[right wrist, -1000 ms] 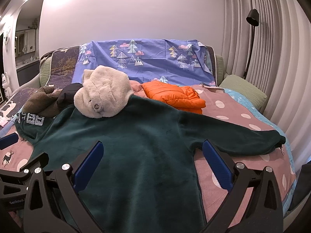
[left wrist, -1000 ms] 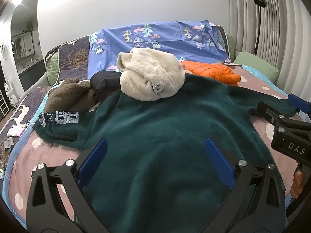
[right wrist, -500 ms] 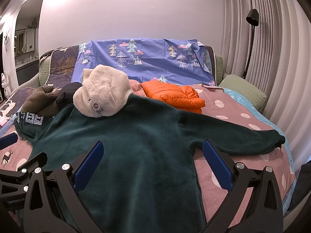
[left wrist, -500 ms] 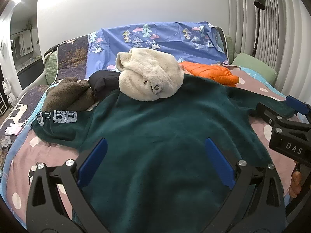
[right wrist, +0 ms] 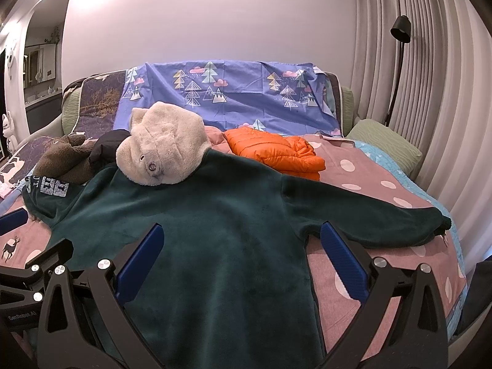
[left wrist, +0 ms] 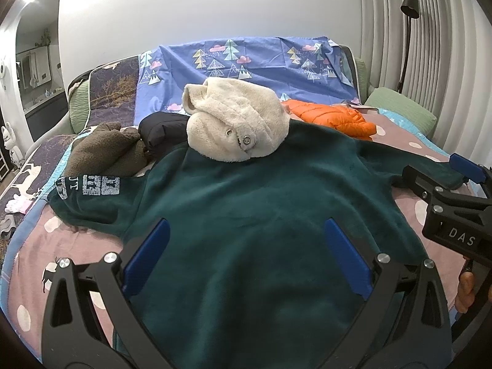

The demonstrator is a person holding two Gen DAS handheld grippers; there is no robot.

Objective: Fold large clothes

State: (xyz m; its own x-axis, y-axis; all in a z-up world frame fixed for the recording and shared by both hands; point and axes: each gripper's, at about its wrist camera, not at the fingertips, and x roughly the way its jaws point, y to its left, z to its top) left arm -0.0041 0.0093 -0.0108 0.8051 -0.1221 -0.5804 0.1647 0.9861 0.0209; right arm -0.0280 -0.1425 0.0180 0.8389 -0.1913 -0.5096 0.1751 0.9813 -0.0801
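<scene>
A dark green fleece top [right wrist: 215, 240] is spread flat on a bed [right wrist: 363, 279] covered in pink spotted bedding, its body running from the near edge toward the far headboard and its two sleeves stretched out sideways, so the long axis of the sleeves lies left to right across the bed. The left gripper [left wrist: 246, 264] is held just above the near part of the body, its blue fingers [left wrist: 144, 258] spread wide apart and gripping nothing. The right gripper [right wrist: 243, 264] is held near the right side seam, likewise spread and empty, with its right finger [right wrist: 344, 264] close to the armpit where the right sleeve [right wrist: 369, 218] begins. That sleeve reaches away to the right edge of the bed, its cuff well apart from both tools but nearer the right one. The left sleeve [left wrist: 92, 196], marked with pale printed blocks, lies toward the left edge, nearer the left gripper. At the far end a cream fluffy garment [right wrist: 166, 150] rests on the collar area of the top, which may hinder a fold. An orange padded jacket [right wrist: 273, 150] lies folded beyond the right shoulder, and a brown garment [left wrist: 107, 150] is heaped at far left. No fold is yet made.
</scene>
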